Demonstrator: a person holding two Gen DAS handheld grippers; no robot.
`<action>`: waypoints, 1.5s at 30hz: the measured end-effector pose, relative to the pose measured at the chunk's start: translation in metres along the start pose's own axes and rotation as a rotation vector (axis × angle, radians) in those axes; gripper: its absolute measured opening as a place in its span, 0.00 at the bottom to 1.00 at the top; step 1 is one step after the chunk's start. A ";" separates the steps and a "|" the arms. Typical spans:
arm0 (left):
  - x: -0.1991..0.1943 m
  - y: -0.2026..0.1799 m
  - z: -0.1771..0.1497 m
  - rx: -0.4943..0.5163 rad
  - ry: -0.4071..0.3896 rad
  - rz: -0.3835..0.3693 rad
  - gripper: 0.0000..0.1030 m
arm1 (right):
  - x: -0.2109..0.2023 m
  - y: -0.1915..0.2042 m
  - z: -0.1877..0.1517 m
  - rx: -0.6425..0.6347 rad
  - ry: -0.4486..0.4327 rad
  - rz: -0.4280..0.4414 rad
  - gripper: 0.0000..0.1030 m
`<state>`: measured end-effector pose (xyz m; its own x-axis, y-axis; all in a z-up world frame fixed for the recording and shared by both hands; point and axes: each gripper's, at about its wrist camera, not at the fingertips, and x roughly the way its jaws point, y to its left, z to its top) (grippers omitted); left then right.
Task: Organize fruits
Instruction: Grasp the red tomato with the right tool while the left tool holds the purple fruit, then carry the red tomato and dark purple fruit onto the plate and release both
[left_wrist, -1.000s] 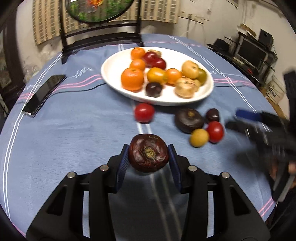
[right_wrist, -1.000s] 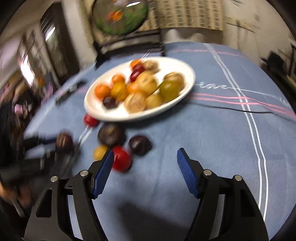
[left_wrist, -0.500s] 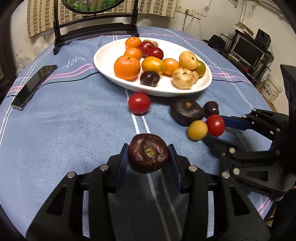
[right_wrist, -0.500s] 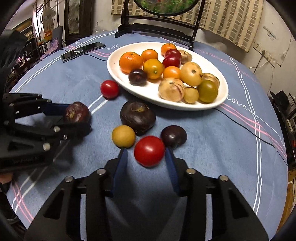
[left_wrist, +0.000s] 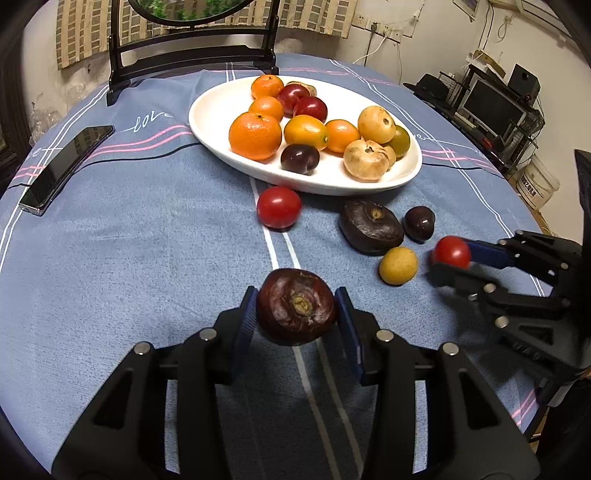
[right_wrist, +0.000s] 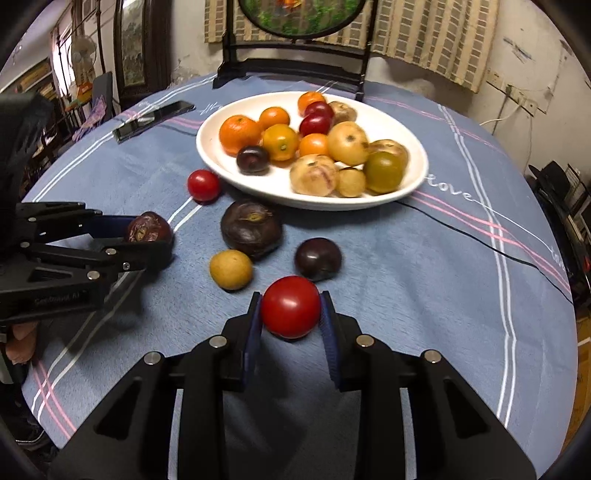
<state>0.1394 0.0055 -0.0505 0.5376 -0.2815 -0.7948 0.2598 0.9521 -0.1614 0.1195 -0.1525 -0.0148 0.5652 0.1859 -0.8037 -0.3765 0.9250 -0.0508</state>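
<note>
Gripping 2 fruits above the blue tablecloth
Left gripper clamping wrinkled dark fruit, stem scar facing camera — right gripper pinching round red tomato, underside hidden.

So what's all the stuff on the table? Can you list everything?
Plate: one, white, oval, mid-table.
Fruits on the plate: about twelve; orange, red, tan, green, dark purple.
Loose fruits on the cloth: red tomato, big dark fruit, dark plum, yellow fruit.
Phone: one, black, left edge.
Tablecloth: blue, striped.
Left gripper: shut on wrinkled dark red fruit.
Right gripper: shut on second red tomato.
</note>
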 end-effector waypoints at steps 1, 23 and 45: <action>-0.001 -0.001 0.000 0.003 -0.004 0.007 0.41 | -0.003 -0.003 -0.001 0.007 -0.007 0.000 0.30; -0.023 -0.036 0.121 0.035 -0.178 0.028 0.42 | -0.041 -0.042 0.086 0.145 -0.255 0.039 0.30; 0.034 -0.019 0.129 0.000 -0.187 0.143 0.44 | 0.035 -0.075 0.107 0.330 -0.287 0.077 0.32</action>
<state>0.2560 -0.0373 0.0014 0.7081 -0.1611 -0.6875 0.1705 0.9838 -0.0549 0.2456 -0.1796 0.0245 0.7429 0.2999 -0.5985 -0.1975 0.9524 0.2321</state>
